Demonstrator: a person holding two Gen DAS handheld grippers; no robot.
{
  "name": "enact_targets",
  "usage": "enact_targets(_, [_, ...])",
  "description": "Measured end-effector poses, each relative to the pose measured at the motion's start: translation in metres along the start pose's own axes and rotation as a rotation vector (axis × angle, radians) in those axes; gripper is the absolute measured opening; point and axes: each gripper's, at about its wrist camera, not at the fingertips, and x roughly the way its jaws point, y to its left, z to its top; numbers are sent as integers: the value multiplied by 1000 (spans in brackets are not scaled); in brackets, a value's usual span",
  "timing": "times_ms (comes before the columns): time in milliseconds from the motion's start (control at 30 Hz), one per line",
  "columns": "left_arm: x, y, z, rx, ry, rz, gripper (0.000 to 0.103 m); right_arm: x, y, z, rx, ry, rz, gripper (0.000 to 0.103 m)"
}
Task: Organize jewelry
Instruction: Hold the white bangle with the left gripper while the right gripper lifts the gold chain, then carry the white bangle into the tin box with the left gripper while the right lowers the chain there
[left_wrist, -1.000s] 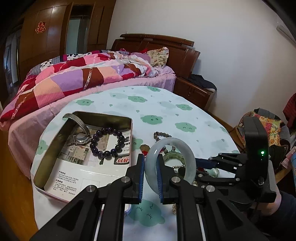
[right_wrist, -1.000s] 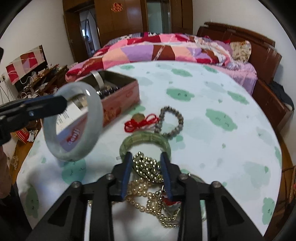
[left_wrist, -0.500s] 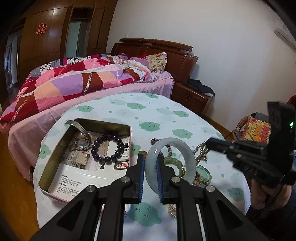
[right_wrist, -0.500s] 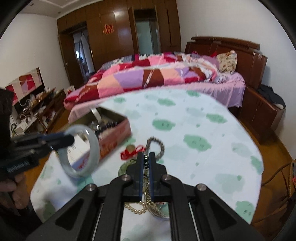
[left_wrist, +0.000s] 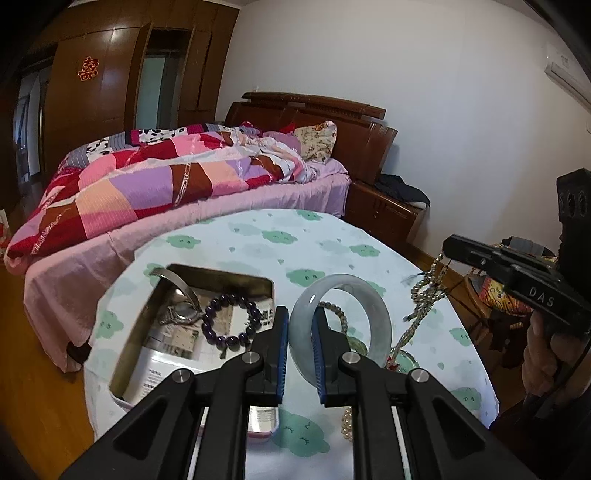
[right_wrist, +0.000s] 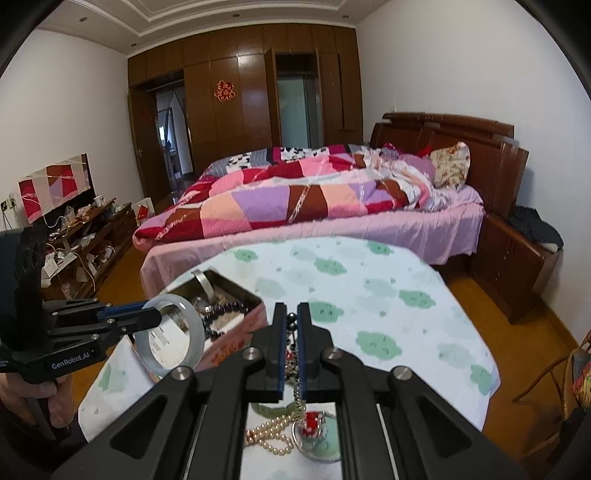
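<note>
My left gripper (left_wrist: 300, 332) is shut on a pale jade bangle (left_wrist: 376, 314) and holds it upright above the table, just right of the open tin box (left_wrist: 136, 332). The tin holds a watch (left_wrist: 181, 314) and a dark bead bracelet (left_wrist: 229, 317). My right gripper (right_wrist: 291, 332) is shut on a gold bead chain (left_wrist: 424, 295), which hangs from it high above the table; the chain also shows in the right wrist view (right_wrist: 298, 398). The bangle also shows in the right wrist view (right_wrist: 195, 332). Pearls (right_wrist: 269, 435) and a red pendant (right_wrist: 310, 421) lie below.
The round table (left_wrist: 258, 236) has a cloud-print cloth. A bed with a patchwork quilt (left_wrist: 166, 184) stands behind it. A wooden nightstand (left_wrist: 384, 218) is at the right. A low cabinet with clutter (right_wrist: 85, 236) stands at the left wall.
My right gripper closed on the gold chain and lifted it well above the table. My left gripper also rose with the bangle, staying beside the tin.
</note>
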Motion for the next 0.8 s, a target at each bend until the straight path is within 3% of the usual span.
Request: enact_targets(800, [-4,50,23,-11,-21,120,11,17,68,61,-155,-83,85,7])
